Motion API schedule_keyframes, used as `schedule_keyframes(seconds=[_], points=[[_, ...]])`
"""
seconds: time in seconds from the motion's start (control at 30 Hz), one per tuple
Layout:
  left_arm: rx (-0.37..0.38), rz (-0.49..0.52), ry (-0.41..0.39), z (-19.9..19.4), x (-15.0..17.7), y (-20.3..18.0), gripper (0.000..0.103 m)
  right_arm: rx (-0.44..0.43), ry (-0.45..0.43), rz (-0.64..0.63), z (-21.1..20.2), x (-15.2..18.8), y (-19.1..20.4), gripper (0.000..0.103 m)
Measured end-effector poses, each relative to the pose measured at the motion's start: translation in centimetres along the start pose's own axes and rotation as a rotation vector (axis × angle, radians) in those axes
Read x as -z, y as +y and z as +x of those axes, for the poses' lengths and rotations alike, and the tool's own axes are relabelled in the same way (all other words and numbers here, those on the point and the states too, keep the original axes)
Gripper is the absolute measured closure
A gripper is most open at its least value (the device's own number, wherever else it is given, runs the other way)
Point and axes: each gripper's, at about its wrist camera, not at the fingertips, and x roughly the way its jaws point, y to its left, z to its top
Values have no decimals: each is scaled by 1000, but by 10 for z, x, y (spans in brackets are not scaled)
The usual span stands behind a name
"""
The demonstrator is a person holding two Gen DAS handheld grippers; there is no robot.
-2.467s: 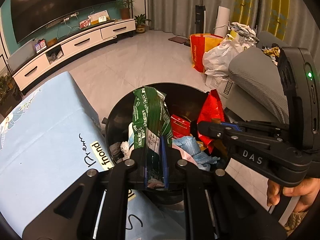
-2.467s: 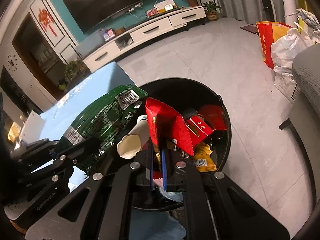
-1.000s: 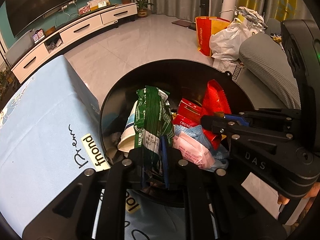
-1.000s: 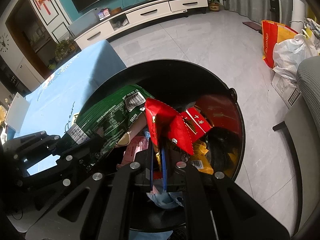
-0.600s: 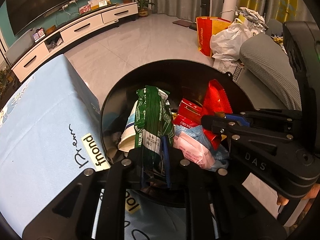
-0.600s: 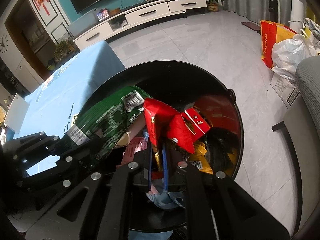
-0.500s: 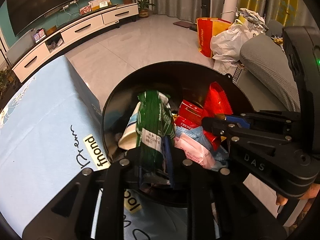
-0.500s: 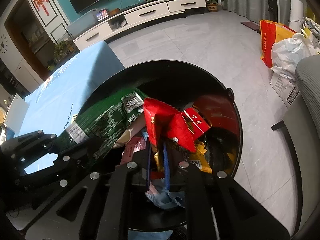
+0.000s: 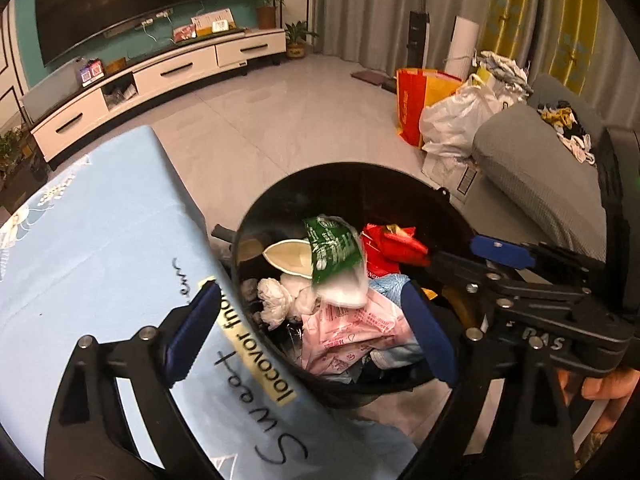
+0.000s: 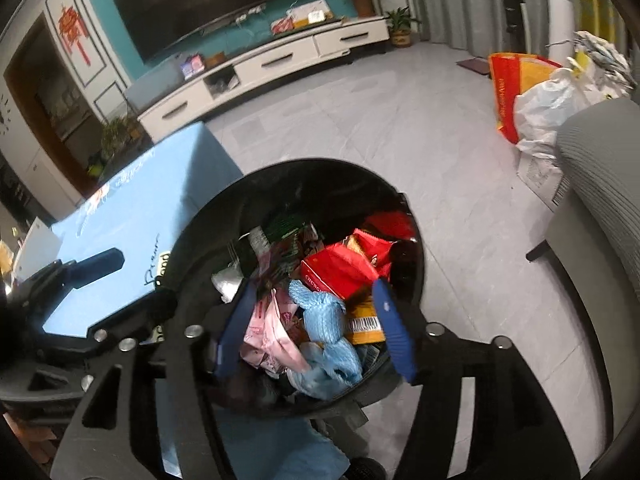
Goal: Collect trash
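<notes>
Beside the blue table [image 9: 100, 248], black bin [image 9: 276, 200] heaped with rubbish. Above it, left gripper [image 9: 308, 326] with jaws just sprung wide, nothing between; green wrapper [image 9: 334, 250] blurred, loose over the heap. Right gripper [image 10: 316, 326] likewise just opened, empty; red wrapper [image 10: 374, 250] lying in the bin.

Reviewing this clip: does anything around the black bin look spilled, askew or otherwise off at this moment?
Nothing has spilled. The one oddity is the green snack wrapper: blurred, tilted, it sits over the round black trash bin, clear of the left gripper, whose jaws have just been opening. The right gripper is also open, nothing between its jaws.
</notes>
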Motion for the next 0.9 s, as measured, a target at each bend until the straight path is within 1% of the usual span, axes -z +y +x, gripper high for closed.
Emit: schedule_keyframes(seconds=[0.03,0.07,0.13,0.17,0.2,0.23,0.3,0.37,0.4,0.43,0.5,0.53,0.57,0.6,0.67,0.77,0.9], points=[[-5,-5,-10,-8,2,2,7,13,-20,10,-10,3,0,29],[-12,-8,-17,-14,4,2,3,21,-29,15,-15,5,-1,26],[-37,-22,-29,-30,10,5,3,40,-50,30,-32,10,0,15],[-50,-28,-34,-39,14,7,3,53,-59,39,-40,12,1,12],[-64,-33,-37,-49,17,9,3,80,-71,52,-51,15,3,5],[-78,-36,-39,-57,19,10,3,93,-71,60,-57,17,5,3],[-110,-63,-39,-79,27,18,3,96,-68,65,-70,20,9,3],[-107,-81,-40,-99,32,24,3,118,-58,52,-85,25,19,3],[-118,-92,-46,-111,36,26,3,127,-50,46,-90,27,24,3],[-127,-99,-50,-121,39,30,3,141,-30,41,-96,29,30,3],[-115,-118,-60,-141,44,33,3,171,26,46,-104,33,37,3],[-98,-133,-70,-156,48,35,3,133,53,52,-112,36,41,3],[-95,-139,-75,-166,51,37,3,109,51,54,-118,40,45,3],[-105,-141,-84,-179,55,37,3,103,42,54,-127,43,49,3],[-114,-146,-113,-199,60,34,3,135,11,20,-144,49,61,3],[-126,-158,-131,-225,68,28,3,134,-23,-10,-167,59,76,3],[-193,-165,-124,-254,79,23,3,144,-56,-44,-191,68,89,3]])
